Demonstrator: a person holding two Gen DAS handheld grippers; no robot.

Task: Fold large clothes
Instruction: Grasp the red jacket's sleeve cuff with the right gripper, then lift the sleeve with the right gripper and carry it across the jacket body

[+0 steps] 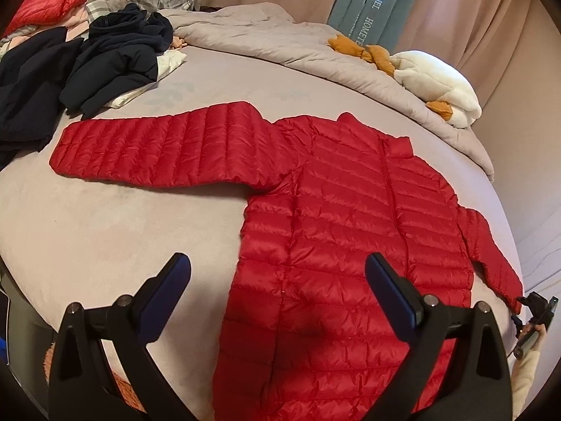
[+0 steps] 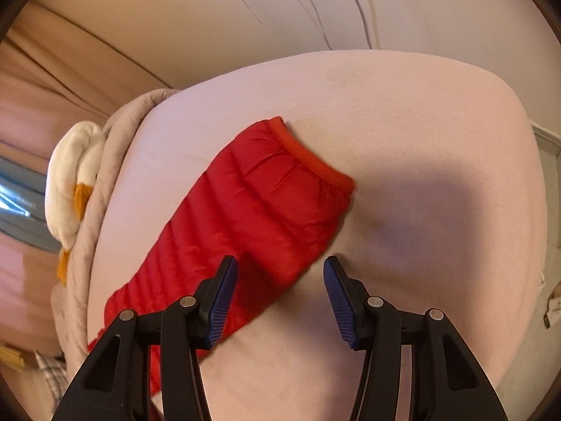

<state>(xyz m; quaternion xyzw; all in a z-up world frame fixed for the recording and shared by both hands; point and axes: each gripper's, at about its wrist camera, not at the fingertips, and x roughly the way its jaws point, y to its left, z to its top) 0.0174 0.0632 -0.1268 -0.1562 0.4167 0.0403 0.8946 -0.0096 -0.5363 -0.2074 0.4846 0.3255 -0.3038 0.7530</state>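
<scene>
**Red jacket lying spread on the bed, both tools released**

Nearest to the left wrist camera, the left tool (image 1: 277,266) is hovering with its jaws wide apart and nothing between them, just above the lower part of the red jacket (image 1: 350,245). One blue pad (image 1: 389,287) is showing over the red fabric, while the other finger is standing over the bare sheet beside the jacket's hem side.

The red jacket is lying flat on the bed (image 1: 105,228), front side up, zipper closed, collar pointing away from the camera. Its one sleeve (image 1: 157,147) is stretching straight out to the side from the shoulder. The other sleeve (image 1: 491,256) is lying down along the jacket body.

At the cuff (image 2: 315,161) of that second sleeve, the right tool (image 2: 280,273) is hanging, also released, with its jaws apart and gripping nothing. One of its fingers is over the sleeve, the other over the sheet just beside the sleeve.

Beyond the jacket's outstretched sleeve, a pile of dark clothes (image 1: 105,59) is resting. Beyond the jacket's collar, a bunched grey quilt (image 1: 280,38) is lying, and a white plush duck (image 1: 434,80) is resting on it.
</scene>
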